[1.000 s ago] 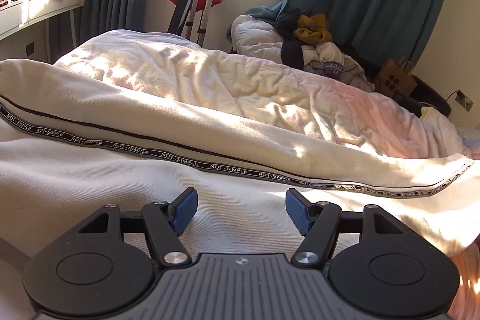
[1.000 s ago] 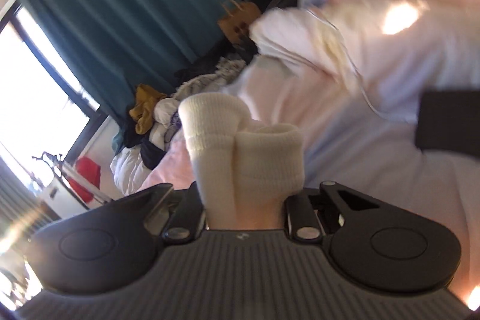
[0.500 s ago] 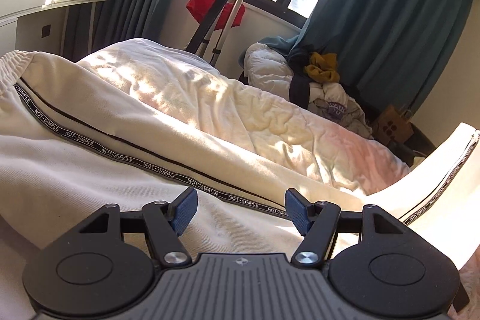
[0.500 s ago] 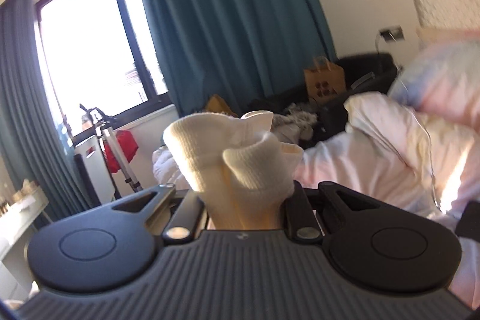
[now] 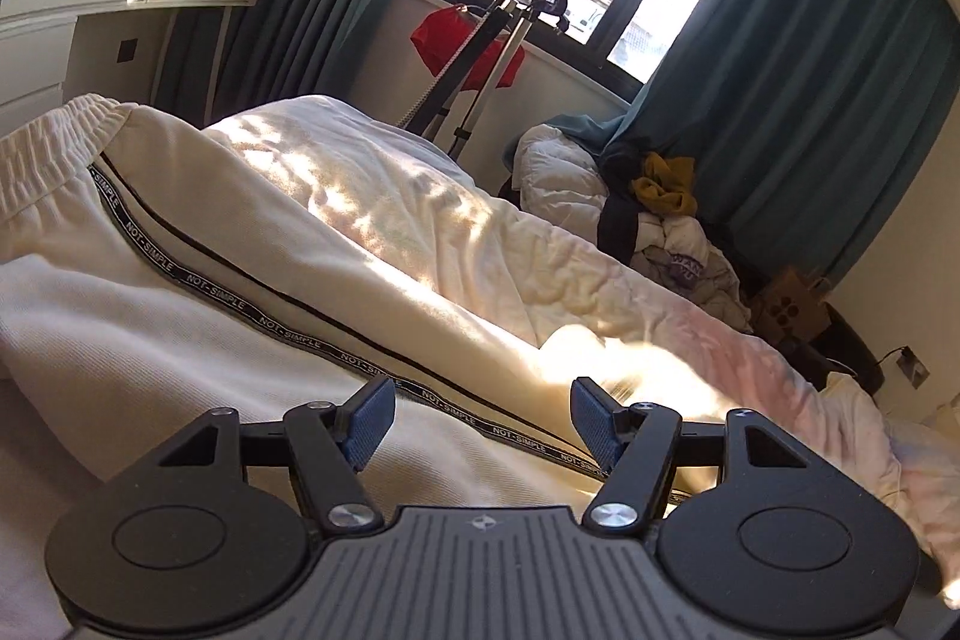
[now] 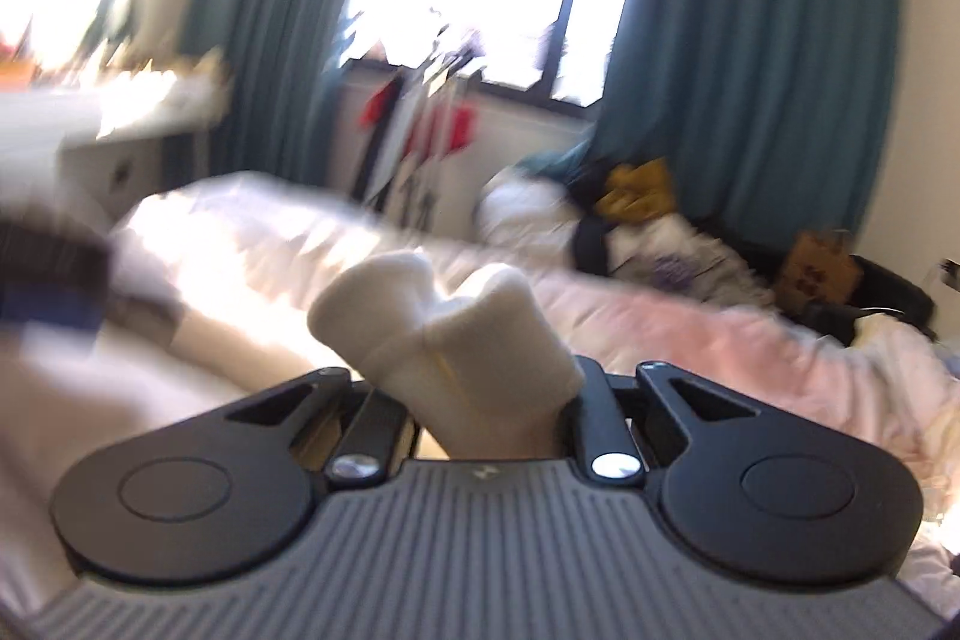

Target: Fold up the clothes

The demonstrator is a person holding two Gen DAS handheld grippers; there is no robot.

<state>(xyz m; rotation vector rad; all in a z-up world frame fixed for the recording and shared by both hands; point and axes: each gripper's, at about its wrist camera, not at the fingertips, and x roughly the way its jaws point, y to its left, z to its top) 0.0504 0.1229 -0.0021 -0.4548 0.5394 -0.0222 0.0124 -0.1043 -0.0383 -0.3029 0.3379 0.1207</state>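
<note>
One cream garment is the task's thing: trousers (image 5: pixel 198 280) lying spread across the bed (image 5: pixel 420 220), their gathered waistband at the far left and a black side tape printed NOT-SIMPLE running diagonally down toward the near right. The left gripper (image 5: pixel 483 424) hovers low over the trouser cloth with its blue pads spread apart — nothing between them, the tape passing under the gap. In the left wrist view a bright, blurred fold of cream cloth shows just beyond the right-hand pad.

The right gripper (image 6: pixel 480 412) is pinched on a bunched cream cuff (image 6: pixel 444 334), which sticks up between its jaws in two rounded lobes; whether this cuff is the trousers' own leg end I cannot tell from so smeared a view. At that view's left edge a dark, blue-tipped shape is too blurred to name.

Beyond the bed lies a rumpled pale duvet, pinkish toward the right. Farther off — a heap of clothes (image 5: pixel 654 202) with a mustard piece on top, a stand (image 5: pixel 480 58) with red cloth on it, teal curtains (image 5: pixel 810 100) at a sunlit window, and a white dresser (image 5: pixel 78 16) at left.
</note>
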